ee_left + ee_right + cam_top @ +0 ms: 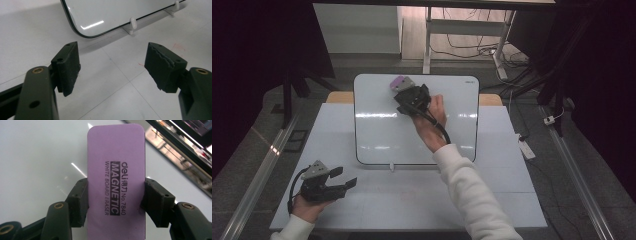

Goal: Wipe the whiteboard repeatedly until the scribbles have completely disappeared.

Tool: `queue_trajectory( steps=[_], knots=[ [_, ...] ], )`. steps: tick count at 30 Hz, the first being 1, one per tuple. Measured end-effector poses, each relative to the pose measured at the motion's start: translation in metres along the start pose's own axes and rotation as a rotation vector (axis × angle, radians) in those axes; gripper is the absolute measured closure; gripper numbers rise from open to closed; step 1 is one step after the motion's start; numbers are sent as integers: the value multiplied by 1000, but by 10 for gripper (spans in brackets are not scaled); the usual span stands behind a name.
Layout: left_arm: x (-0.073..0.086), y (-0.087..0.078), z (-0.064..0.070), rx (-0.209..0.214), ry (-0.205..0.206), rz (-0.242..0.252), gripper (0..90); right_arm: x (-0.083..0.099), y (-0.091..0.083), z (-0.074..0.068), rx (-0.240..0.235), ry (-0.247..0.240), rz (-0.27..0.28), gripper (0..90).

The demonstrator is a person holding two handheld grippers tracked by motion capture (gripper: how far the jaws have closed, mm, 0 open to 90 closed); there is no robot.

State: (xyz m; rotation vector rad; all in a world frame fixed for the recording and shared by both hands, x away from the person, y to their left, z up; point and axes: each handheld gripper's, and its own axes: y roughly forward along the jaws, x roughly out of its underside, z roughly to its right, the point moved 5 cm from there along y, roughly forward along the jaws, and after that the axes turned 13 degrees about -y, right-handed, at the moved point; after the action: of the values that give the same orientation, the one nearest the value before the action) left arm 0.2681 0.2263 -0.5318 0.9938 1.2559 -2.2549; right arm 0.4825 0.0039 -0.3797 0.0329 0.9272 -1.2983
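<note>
We are wiping whiteboard (pixel 377 135). Right hand-held gripper (pixel 404 90) is clamping purple magnetic whiteboard eraser (pixel 116 182) between both jaws, holding it at board's upper edge, near top middle. We cannot tell whether eraser face is touching surface. Board is looking clean, no marks showing; we are judging wiping nearly finished. Left hand-held gripper (pixel 112 67) is resting on bench (pixel 422 200), jaws spread wide, holding nothing.

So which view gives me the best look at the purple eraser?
The right gripper view: the eraser faces the camera, its printed label readable, clamped on both sides by the right gripper. In the high view it is a small purple patch at the whiteboard's top edge. The left gripper view looks at the whiteboard's lower corner.
</note>
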Motion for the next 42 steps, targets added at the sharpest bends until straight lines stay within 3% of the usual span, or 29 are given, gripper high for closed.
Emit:
queue_trajectory(
  steps=[5, 9, 13, 16, 18, 22, 25, 31, 37, 42],
  knots=[
    [0, 0, 0, -1, 1, 0, 289, 33, -13, 36, 57, 76, -25, 412],
    [0, 1, 0, -1, -1, -2, 289, 67, -24, 58, 71, 168, -33, 412],
    [-1, 2, 1, -3, 1, -5, 289, 91, -33, 70, 89, 214, -40, 413],
    [-1, 3, 1, -3, 2, -7, 288, 98, -36, 71, 89, 232, -34, 413],
    [-1, 3, 1, -2, 1, -8, 288, 98, -36, 68, 94, 224, -36, 412],
    [-2, 3, 1, -1, 0, -4, 287, 96, -36, 59, 50, 216, -19, 412],
    [-3, 3, 2, 1, -2, -2, 287, 96, -42, 52, 30, 218, 21, 412],
    [-10, 5, 8, 16, -5, 24, 284, 101, -62, 26, -75, 240, 119, 412],
    [-25, 9, 23, 55, 6, 50, 283, 111, -76, -1, -168, 296, 202, 412],
    [-43, 13, 37, 129, -20, 72, 284, 117, -82, -16, -227, 339, 249, 412]
  ],
)
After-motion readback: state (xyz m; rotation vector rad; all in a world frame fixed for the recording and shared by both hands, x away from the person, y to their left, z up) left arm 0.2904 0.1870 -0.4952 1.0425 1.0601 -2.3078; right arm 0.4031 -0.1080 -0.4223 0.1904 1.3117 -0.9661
